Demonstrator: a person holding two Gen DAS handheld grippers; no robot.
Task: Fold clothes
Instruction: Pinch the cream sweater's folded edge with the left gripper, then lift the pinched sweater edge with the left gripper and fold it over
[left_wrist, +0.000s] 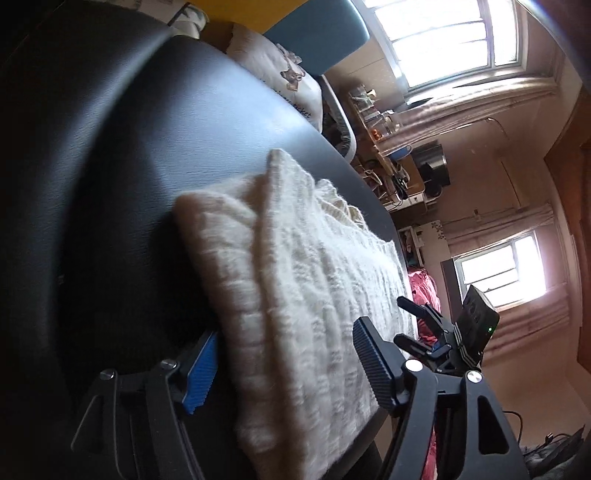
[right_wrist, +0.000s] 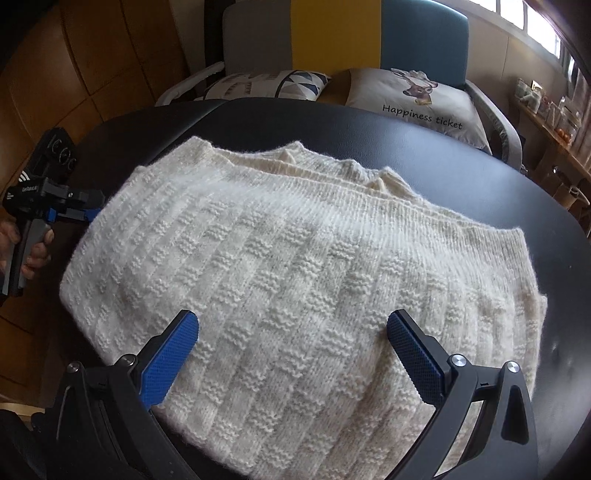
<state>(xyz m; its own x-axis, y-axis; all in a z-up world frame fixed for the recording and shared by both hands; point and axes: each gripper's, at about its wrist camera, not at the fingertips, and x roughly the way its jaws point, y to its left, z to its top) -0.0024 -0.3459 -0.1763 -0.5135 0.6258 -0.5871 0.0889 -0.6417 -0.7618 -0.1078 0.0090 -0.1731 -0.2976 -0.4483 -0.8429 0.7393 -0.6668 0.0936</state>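
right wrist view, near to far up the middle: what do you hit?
Right gripper, open → cream knit sweater → bare black table → "Happiness ticket" cushion → chair back.

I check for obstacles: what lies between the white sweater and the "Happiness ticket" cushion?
Only bare black table lies between the sweater and the cushion; the right wrist view shows it.

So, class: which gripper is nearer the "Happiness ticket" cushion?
Neither clearly. The left gripper straddles the sweater's side edge; the right gripper sits over its near edge. The cushion lies beyond the table's far side, well away from both.
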